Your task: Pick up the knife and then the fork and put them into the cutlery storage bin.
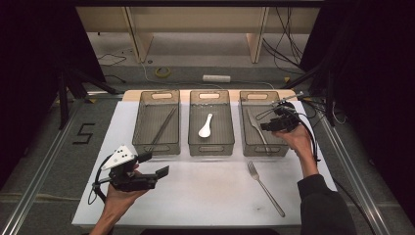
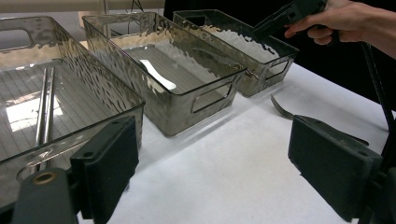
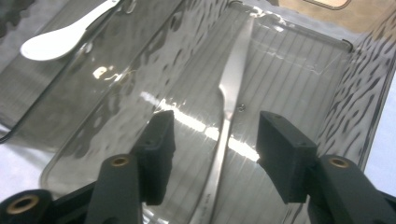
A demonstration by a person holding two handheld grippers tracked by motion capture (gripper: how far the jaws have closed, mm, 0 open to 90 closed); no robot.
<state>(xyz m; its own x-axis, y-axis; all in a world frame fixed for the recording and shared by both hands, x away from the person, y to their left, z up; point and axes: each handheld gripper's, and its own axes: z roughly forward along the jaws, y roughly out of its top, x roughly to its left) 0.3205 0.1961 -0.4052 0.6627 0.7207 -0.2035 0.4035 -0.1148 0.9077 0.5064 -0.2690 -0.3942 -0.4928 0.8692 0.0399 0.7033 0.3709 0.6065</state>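
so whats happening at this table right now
A person is sorting cutlery into three clear bins. The right gripper hangs open over the right bin, above a knife lying on its floor. The left gripper waits open over the white mat. Chopsticks lie in the left bin, a white spoon in the middle one, and a fork is on the mat.

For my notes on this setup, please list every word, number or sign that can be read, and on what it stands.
"5": black marks on the grey floor, left of the table.
Bins, spoon, forks and grippers: no readable text.
The dots on the left gripper's grey plate are no letters.
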